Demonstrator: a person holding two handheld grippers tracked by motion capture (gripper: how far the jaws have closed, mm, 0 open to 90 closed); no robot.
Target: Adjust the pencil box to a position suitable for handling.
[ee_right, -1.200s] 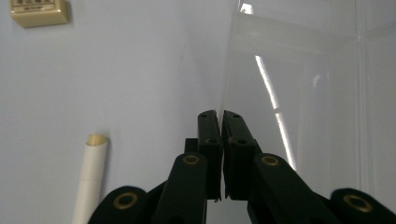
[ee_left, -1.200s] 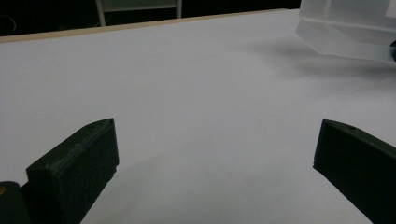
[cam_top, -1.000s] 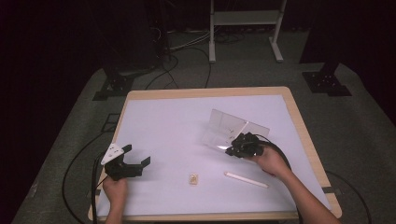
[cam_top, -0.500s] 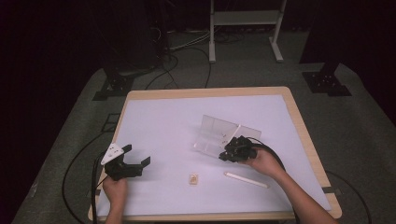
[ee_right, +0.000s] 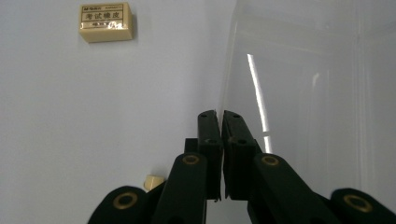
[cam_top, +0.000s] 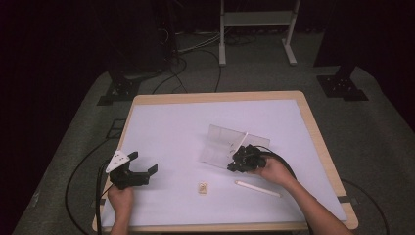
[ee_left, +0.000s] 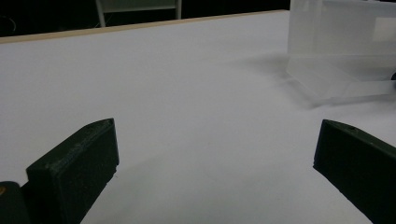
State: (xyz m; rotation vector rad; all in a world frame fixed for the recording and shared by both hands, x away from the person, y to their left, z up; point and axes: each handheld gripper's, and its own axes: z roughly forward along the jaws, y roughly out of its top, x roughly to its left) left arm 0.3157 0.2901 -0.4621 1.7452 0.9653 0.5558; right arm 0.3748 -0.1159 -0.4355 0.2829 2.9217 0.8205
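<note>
I have the right tongs [cam_top: 241, 159] clamped on the near edge of the clear, thin plastic box [cam_top: 222, 145], which sits a little right of the middle of the white, wood-rimmed surface [cam_top: 171, 127]. In the right gripper view the two black jaws stand pressed together with the transparent wall [ee_right: 289, 93] caught edgewise between them, and the plastic runs up and away from the tips to the right. From the high view the box looks open, with one clear panel lying flat on the surface and another rising from it at a tilt; I cannot tell lid from base.

My left tongs [cam_top: 139, 176] are wide open and hold nothing. They hover low over the near left part of the surface, well apart from the box. In the left gripper view the two black jaws stand far apart at the bottom corners with bare white surface between them, and the clear box [ee_left: 341, 60] shows farther off at the upper right.

A small cream-coloured rectangular eraser with a printed label [cam_top: 202, 188] lies flat on the surface near the front edge, between my two hands and closer to the right one. In the right gripper view that eraser [ee_right: 106, 21] lies at the upper left, apart from the box. A slim white pen-like stick [cam_top: 257, 188] lies flat just beside my right hand [cam_top: 274, 171], on its near side, touching neither the box nor the eraser.
</note>
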